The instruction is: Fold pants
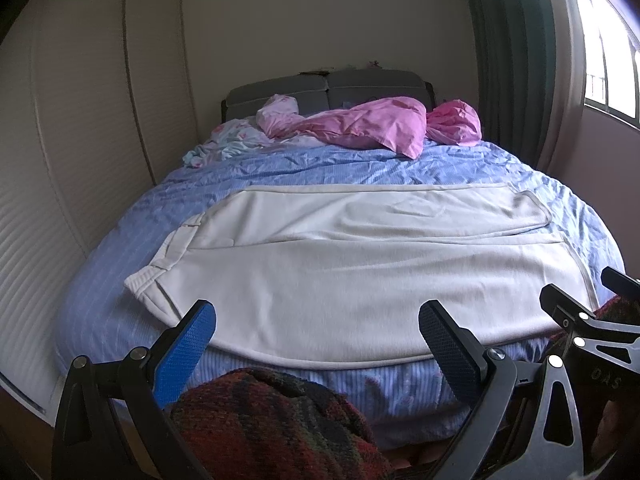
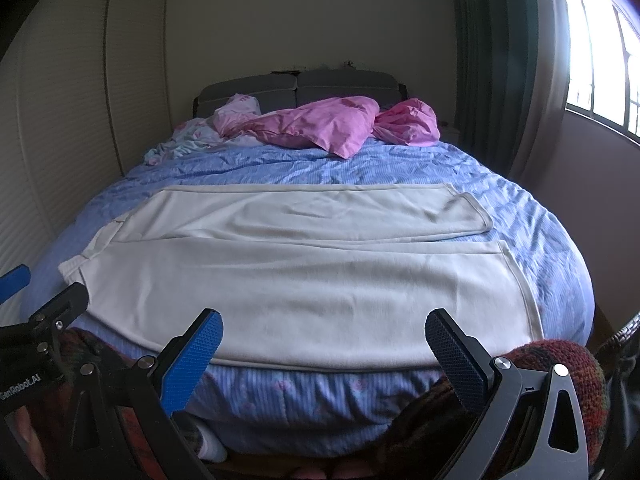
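Note:
Cream-white pants (image 1: 340,276) lie spread flat across the near part of the bed, waistband at the left, both legs running to the right; they show the same way in the right wrist view (image 2: 304,280). My left gripper (image 1: 316,344) is open and empty, held just short of the pants' near edge. My right gripper (image 2: 324,348) is open and empty, also just short of that edge, further right. The right gripper shows at the right edge of the left wrist view (image 1: 584,320).
The bed has a blue quilt (image 1: 320,164). Pink bedding (image 1: 372,124) and a floral sheet (image 1: 228,140) are bunched at the grey headboard (image 1: 324,84). Wardrobe doors (image 1: 80,120) stand left, a curtain and window (image 1: 600,40) right. A dark knitted sleeve (image 1: 272,424) is below.

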Demonstrator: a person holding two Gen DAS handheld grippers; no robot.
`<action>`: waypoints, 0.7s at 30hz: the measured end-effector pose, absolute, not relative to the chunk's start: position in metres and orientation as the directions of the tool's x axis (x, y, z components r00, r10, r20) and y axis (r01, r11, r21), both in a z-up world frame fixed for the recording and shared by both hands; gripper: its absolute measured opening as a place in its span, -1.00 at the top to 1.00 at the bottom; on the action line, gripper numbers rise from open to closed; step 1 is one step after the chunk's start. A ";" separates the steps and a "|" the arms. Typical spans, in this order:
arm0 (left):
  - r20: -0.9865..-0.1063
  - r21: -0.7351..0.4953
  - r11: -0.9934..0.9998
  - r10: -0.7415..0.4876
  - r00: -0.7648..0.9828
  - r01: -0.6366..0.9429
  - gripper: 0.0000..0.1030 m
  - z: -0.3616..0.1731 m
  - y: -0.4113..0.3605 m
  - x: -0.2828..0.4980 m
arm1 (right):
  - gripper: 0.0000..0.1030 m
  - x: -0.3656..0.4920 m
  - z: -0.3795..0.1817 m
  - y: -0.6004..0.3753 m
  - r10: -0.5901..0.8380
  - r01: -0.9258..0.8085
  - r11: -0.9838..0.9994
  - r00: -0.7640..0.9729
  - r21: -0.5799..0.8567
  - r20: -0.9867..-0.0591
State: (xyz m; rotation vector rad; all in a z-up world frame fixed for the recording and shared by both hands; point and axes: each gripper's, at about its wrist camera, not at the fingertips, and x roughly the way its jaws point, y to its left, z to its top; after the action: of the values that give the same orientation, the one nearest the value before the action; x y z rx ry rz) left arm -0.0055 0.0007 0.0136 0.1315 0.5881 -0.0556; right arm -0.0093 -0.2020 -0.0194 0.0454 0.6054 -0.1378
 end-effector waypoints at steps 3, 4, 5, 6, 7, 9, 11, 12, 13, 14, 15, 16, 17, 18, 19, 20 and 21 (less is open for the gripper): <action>-0.554 0.104 0.991 -0.012 0.832 0.084 -1.00 0.015 0.001 -0.006 | -1.00 -0.009 -0.019 -0.202 -0.115 0.144 0.990 0.814 0.006 -0.570; -0.555 0.104 0.991 -0.014 0.832 0.085 -1.00 0.015 0.002 -0.005 | -1.00 -0.009 -0.019 -0.202 -0.115 0.144 0.990 0.814 0.006 -0.570; -0.555 0.104 0.991 -0.013 0.832 0.085 -1.00 0.015 0.002 -0.005 | -1.00 -0.009 -0.019 -0.202 -0.115 0.143 0.990 0.814 0.005 -0.570; -0.554 0.105 0.991 -0.013 0.832 0.085 -1.00 0.015 0.003 -0.005 | -1.00 -0.010 -0.020 -0.203 -0.115 0.143 0.990 0.814 0.004 -0.569; -0.554 0.105 0.991 -0.012 0.833 0.084 -1.00 0.015 0.003 -0.005 | -1.00 -0.010 -0.020 -0.203 -0.115 0.143 0.990 0.814 0.004 -0.569; -0.554 0.103 0.991 -0.013 0.832 0.085 -1.00 0.015 0.003 -0.005 | -1.00 -0.010 -0.019 -0.203 -0.114 0.143 0.990 0.814 0.005 -0.569; -0.554 0.103 0.991 -0.013 0.832 0.084 -1.00 0.015 0.004 -0.005 | -1.00 -0.010 -0.019 -0.202 -0.113 0.142 0.990 0.814 0.006 -0.570; -0.554 0.102 0.991 -0.013 0.833 0.084 -1.00 0.015 0.004 -0.005 | -1.00 -0.009 -0.019 -0.202 -0.113 0.142 0.990 0.813 0.006 -0.570; -0.554 0.101 0.991 -0.014 0.832 0.083 -1.00 0.015 0.005 -0.005 | -1.00 -0.010 -0.020 -0.203 -0.114 0.142 0.990 0.815 0.006 -0.569; -0.554 0.101 0.991 -0.014 0.832 0.083 -1.00 0.015 0.006 -0.005 | -1.00 -0.010 -0.020 -0.203 -0.113 0.141 0.990 0.815 0.006 -0.568; -0.554 0.101 0.991 -0.014 0.832 0.084 -1.00 0.015 0.006 -0.005 | -1.00 -0.010 -0.019 -0.202 -0.113 0.142 0.990 0.815 0.006 -0.568; -0.555 0.101 0.991 -0.014 0.832 0.084 -1.00 0.016 0.005 -0.005 | -1.00 -0.010 -0.020 -0.203 -0.114 0.143 0.990 0.815 0.006 -0.568; -0.554 0.101 0.991 -0.014 0.832 0.085 -1.00 0.015 0.006 -0.005 | -1.00 -0.010 -0.020 -0.202 -0.114 0.143 0.990 0.815 0.006 -0.568; -0.554 0.101 0.991 -0.015 0.832 0.085 -1.00 0.014 0.006 -0.005 | -1.00 -0.010 -0.020 -0.203 -0.113 0.142 0.990 0.815 0.006 -0.568; -0.555 0.101 0.991 -0.016 0.832 0.086 -1.00 0.015 0.005 -0.005 | -1.00 -0.010 -0.020 -0.202 -0.113 0.142 0.990 0.815 0.006 -0.569; -0.554 0.101 0.991 -0.014 0.832 0.084 -1.00 0.014 0.006 -0.005 | -1.00 -0.010 -0.020 -0.203 -0.113 0.142 0.990 0.815 0.006 -0.568; -0.554 0.101 0.991 -0.014 0.833 0.084 -1.00 0.014 0.006 -0.005 | -1.00 -0.010 -0.020 -0.202 -0.114 0.142 0.990 0.814 0.005 -0.569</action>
State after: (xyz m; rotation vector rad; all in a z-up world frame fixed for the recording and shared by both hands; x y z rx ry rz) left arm -0.0052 0.0056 0.0141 0.1234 0.5849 -0.0521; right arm -0.0100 -0.2018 -0.0196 0.0478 0.6043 -0.1361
